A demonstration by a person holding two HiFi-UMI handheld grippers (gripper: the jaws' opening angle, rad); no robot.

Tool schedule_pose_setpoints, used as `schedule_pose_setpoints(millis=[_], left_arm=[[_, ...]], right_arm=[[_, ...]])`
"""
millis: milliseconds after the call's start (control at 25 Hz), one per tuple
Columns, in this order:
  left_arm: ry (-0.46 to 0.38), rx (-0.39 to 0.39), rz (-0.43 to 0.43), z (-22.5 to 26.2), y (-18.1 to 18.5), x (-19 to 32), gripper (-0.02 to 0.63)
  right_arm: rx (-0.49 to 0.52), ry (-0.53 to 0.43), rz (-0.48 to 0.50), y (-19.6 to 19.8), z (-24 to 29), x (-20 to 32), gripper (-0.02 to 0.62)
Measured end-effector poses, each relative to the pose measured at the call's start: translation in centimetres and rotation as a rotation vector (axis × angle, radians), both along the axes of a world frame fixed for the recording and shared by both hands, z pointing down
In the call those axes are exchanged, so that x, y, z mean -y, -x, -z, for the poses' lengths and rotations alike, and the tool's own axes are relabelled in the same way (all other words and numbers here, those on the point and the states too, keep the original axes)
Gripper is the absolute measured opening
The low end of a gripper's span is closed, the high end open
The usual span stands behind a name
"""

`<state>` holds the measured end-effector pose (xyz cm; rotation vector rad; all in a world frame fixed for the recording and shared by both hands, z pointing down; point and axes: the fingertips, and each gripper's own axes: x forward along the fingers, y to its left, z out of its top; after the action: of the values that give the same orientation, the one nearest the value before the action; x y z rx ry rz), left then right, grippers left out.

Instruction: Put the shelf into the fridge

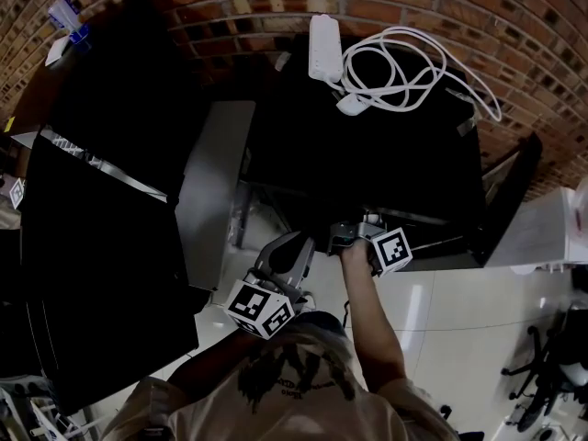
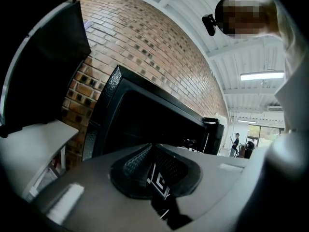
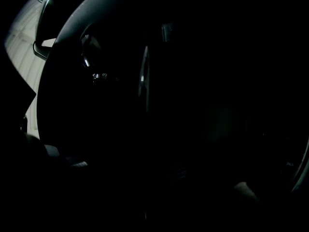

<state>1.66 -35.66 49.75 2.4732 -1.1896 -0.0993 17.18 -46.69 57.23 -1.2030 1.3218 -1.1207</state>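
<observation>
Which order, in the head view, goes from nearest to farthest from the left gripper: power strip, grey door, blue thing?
From the left gripper:
1. Grey door, close on its left.
2. Power strip, well ahead of it, near the wall.
3. Blue thing, in the far left corner.

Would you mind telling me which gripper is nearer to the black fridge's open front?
Right. The right gripper is at the open front of the fridge, reaching into the dark; the left gripper hangs back, lower in the head view.
</observation>
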Motion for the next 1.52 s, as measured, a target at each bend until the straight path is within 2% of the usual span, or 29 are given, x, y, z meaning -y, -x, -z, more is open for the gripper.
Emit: schedule_pose_setpoints(millis=[280, 520, 760, 960, 1520], left_arm=[[0.004, 0.000, 0.007, -0.1, 0.1, 0.7, -0.003], [-0.002, 0.014, 0.006, 0.1, 0.3, 1.1, -0.003], [0.000, 0.019, 0.011, 0.0, 0.7, 1.1, -0.003], [0.003, 0.019, 0.001, -0.2, 0.4, 0.4, -0.003], [-0.028, -0.009, -0.023, 1.0, 0.0, -3.0, -0.003]], right_arm=[[-0.002, 0.004, -0.004, -0.3, -0.1, 1.3, 0.080], [-0.044, -0.021, -0.004, -0.2, 0.2, 2.1, 0.099], [-0.052, -0.079, 0.059, 0.4, 0.4, 2.0, 0.133], [-0.026, -0.040, 0.043, 0.0, -1.2, 0.2, 0.139], [-0.042, -0.056, 0.053, 0.9, 0.4, -4.8, 0.117]])
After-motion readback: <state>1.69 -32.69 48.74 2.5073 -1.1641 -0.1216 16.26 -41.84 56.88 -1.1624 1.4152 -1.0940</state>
